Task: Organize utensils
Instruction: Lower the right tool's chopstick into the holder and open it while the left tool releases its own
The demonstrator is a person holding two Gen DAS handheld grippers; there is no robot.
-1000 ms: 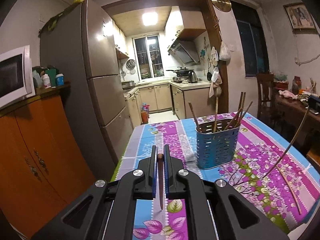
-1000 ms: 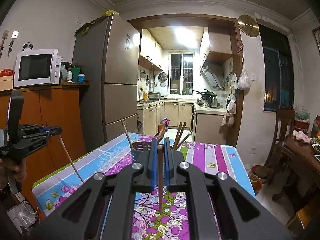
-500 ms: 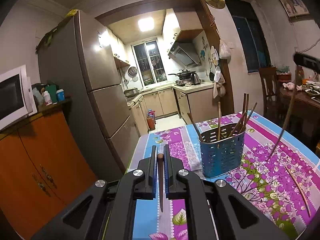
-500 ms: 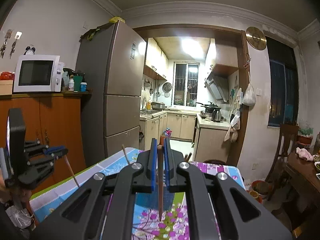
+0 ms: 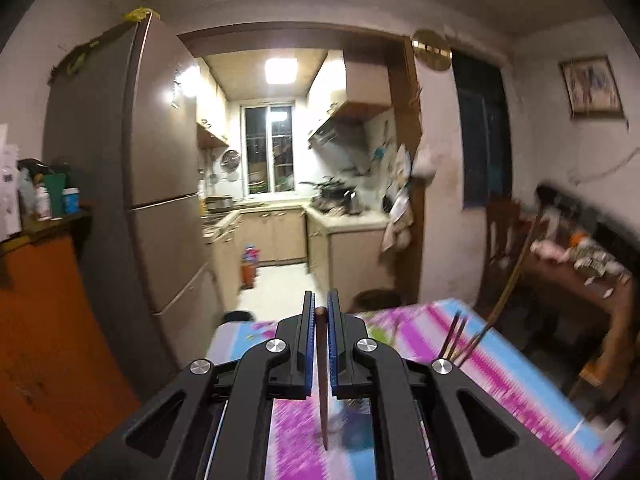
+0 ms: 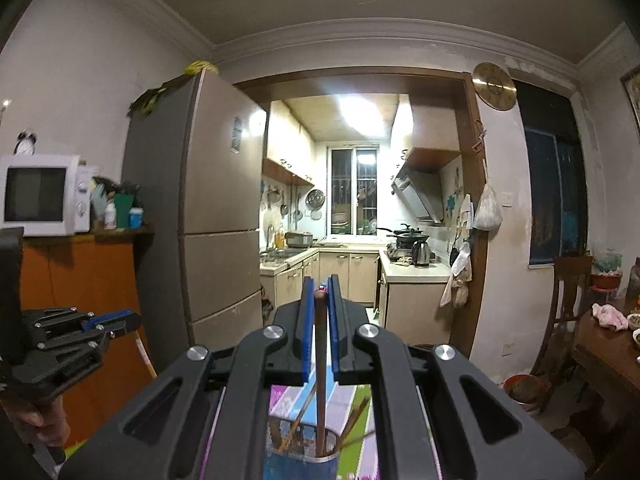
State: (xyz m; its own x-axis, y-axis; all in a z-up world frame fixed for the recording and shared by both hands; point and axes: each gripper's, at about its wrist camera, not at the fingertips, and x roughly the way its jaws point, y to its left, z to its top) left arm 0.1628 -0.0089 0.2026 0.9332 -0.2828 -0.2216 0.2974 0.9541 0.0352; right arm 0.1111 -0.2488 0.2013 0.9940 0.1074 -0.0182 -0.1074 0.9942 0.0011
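My left gripper [image 5: 319, 312] is shut on a dark wooden chopstick [image 5: 322, 384] that hangs down between its jaws above the floral tablecloth [image 5: 500, 364]. My right gripper [image 6: 320, 288] is shut on another wooden chopstick [image 6: 320, 368], held upright with its lower end inside the blue perforated utensil holder [image 6: 300, 466], which holds several chopsticks. In the left wrist view the holder is mostly hidden behind my gripper; chopstick tips [image 5: 460, 340] stick up at the right. The left gripper also shows in the right wrist view [image 6: 116, 320] at the far left.
A tall refrigerator [image 6: 216, 216] and an orange cabinet [image 6: 80, 288] with a microwave [image 6: 40, 194] stand left of the table. A wooden chair [image 6: 568, 304] and a side table [image 6: 608, 348] are at the right. The kitchen doorway lies ahead.
Both grippers have risen and tilted upward. My right gripper has moved over the holder and its chopstick's lower end now sits inside it. The left view is blurred by motion.
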